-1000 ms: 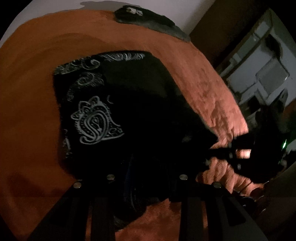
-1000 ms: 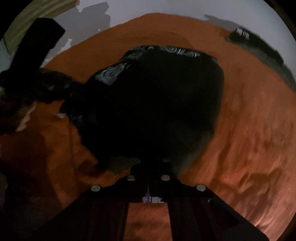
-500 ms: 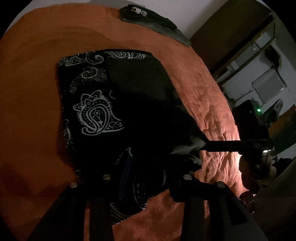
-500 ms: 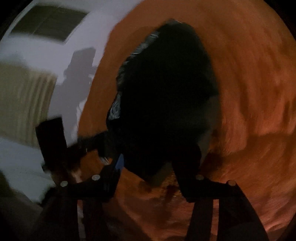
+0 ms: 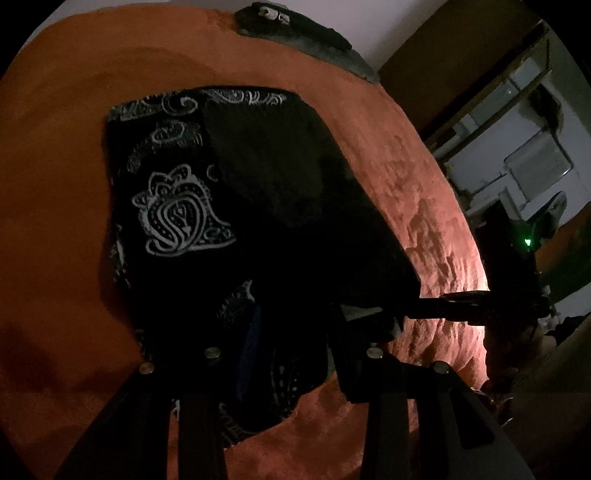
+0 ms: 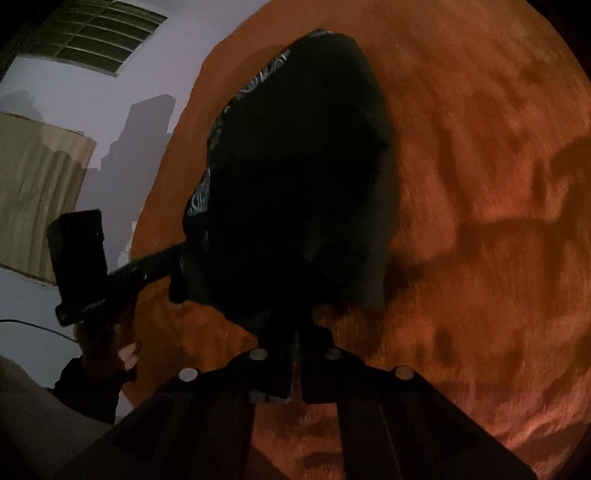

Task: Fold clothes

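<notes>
A black garment (image 5: 277, 184) with white paisley print lies partly folded on the orange blanket (image 5: 55, 184). My left gripper (image 5: 279, 328) stands open over its near edge, with patterned cloth and a blue label lying between the spread fingers. In the right wrist view the same garment (image 6: 303, 166) is a dark mass, and my right gripper (image 6: 295, 328) is shut on its near edge. That view also shows the left gripper (image 6: 175, 273) at the garment's left side. The right gripper (image 5: 406, 308) reaches in from the right to the garment's corner.
Another dark garment (image 5: 295, 26) lies at the blanket's far edge by the wall. Shelving (image 5: 517, 147) stands to the right. A hand (image 6: 110, 332) holds the left gripper, with a curtain (image 6: 37, 184) and wall behind. The blanket (image 6: 480, 184) stretches rumpled to the right.
The right gripper rolled, opened around the garment's near edge, then shut on it. The left gripper stayed in place with its fingers a little wider apart.
</notes>
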Demonstrator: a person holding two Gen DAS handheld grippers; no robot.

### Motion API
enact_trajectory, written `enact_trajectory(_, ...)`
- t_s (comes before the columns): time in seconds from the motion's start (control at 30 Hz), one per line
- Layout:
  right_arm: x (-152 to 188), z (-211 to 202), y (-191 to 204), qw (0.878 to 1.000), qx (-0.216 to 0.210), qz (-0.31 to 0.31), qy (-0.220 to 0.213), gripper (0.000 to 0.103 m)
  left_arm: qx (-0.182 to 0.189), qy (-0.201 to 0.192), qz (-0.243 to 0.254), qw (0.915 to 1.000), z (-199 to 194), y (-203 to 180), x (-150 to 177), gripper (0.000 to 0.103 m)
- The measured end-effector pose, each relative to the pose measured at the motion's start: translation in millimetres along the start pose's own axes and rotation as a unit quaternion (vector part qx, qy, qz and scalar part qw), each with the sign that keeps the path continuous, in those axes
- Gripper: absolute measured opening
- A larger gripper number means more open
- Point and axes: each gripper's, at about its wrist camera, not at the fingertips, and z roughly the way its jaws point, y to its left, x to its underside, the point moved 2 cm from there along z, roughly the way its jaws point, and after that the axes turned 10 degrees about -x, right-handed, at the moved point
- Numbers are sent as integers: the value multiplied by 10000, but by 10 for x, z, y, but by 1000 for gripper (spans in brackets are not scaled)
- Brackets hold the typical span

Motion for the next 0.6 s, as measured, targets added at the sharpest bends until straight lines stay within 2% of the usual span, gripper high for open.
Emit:
enact_trajectory(0.07,29,-26,-15,10000,36,-39,71,0,10,39,15,10000,-11,-16,45,39)
enact_trajectory(0.2,152,-16,-187,9988,419,111,222,0,-20,65,37,10000,-53,-49,116,39)
enact_trajectory(0.3,143,-79,-279,9988,273,395,134,0,-97,45,100,9999,-65,-105,144,39)
enact_trajectory(0.37,69,-166,-134,9998,178,20,-60,0,-119,91,193,9997,-26,-160,166,44)
enact_trajectory(0.4,33,-210,-43,9995,153,-228,-142,0,-257,189,248,9992,44,-177,190,46)
enact_trajectory(0.43,-10,-205,47,9985,181,-494,-134,3,-451,353,257,9980,158,-152,260,46)
enact_trajectory(0.47,-56,-166,83,9975,290,-631,-109,13,-647,519,264,9962,274,-125,332,45)
enact_trajectory(0.5,-102,-128,120,9962,400,-768,-83,18,-653,557,210,9961,317,-99,391,45)
enact_trajectory(0.57,-200,-66,135,9942,615,-884,-49,17,-626,541,112,9965,334,-67,491,45)
enact_trajectory(0.6,-250,-46,116,9936,729,-866,-48,13,-603,526,113,9967,299,-76,507,45)
